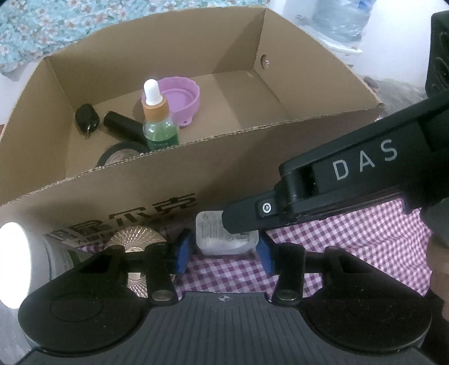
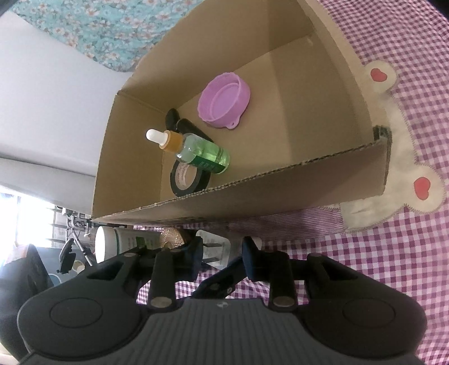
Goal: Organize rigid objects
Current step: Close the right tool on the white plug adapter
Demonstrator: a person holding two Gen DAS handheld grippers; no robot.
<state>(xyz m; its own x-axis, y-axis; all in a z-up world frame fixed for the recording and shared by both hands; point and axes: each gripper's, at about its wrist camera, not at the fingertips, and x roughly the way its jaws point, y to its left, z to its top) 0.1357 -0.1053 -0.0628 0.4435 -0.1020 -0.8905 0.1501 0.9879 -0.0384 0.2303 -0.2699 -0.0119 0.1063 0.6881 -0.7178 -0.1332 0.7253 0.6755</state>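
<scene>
Cardboard box [image 2: 294, 179] on pink gingham cloth [image 2: 393, 238], floral fabric [image 2: 92, 25] behind.

Inside the brown cardboard box [image 1: 196, 174] stand a green dropper bottle [image 1: 160, 127] and lilac cup [image 1: 179, 101], while beneath it spreads purple-and-white checked cloth [image 1: 350, 238].

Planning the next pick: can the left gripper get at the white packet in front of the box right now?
Probably not cleanly. The white packet lies between the open left gripper fingers, but the right gripper overlaps its top, so it likely has to clear first.
</scene>
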